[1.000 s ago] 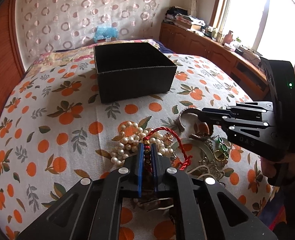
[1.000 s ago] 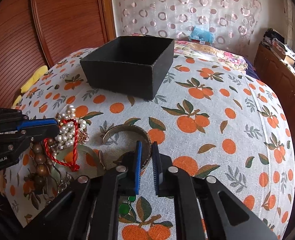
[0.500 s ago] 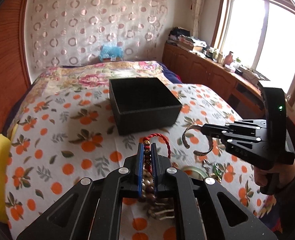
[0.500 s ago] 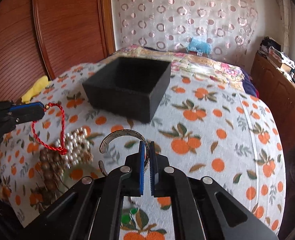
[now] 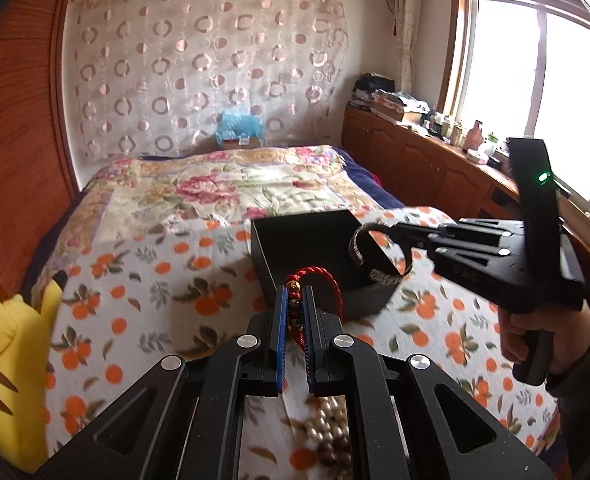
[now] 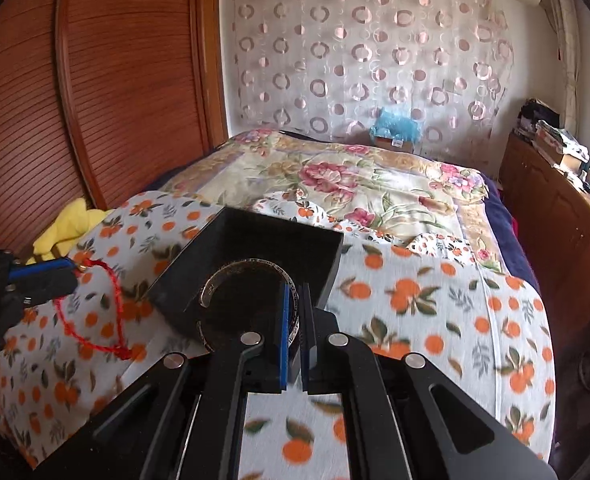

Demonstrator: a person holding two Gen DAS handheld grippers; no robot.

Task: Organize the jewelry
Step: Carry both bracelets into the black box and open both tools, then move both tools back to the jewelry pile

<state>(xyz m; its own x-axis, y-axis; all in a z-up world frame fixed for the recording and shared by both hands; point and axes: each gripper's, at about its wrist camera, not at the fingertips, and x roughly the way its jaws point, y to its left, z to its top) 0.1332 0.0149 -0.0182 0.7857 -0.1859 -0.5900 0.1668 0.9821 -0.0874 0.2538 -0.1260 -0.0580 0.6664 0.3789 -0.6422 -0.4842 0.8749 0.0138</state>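
An open black box (image 5: 311,240) (image 6: 255,248) sits on the orange-print sheet. My left gripper (image 5: 294,312) is shut on a string of brown beads with a red cord loop (image 5: 315,276), lifted off the bed; in the right wrist view that red cord (image 6: 95,312) dangles from the left gripper (image 6: 55,276) at the left edge. My right gripper (image 6: 294,320) is shut on a silver cuff bangle (image 6: 231,280), held over the box's near side. In the left wrist view the bangle (image 5: 379,260) hangs from the right gripper (image 5: 399,232) above the box's right part.
Pearls and brown beads (image 5: 331,436) lie blurred on the sheet below my left gripper. A yellow plush toy (image 5: 7,360) sits at the bed's left edge. A wooden headboard panel (image 6: 115,80) stands left, wooden cabinets (image 5: 415,160) along the right under the window.
Both grippers rose off the jewelry pile and moved toward the black box. The right gripper closed on the bangle and lifted it. The bead string with red cord came up with the left.
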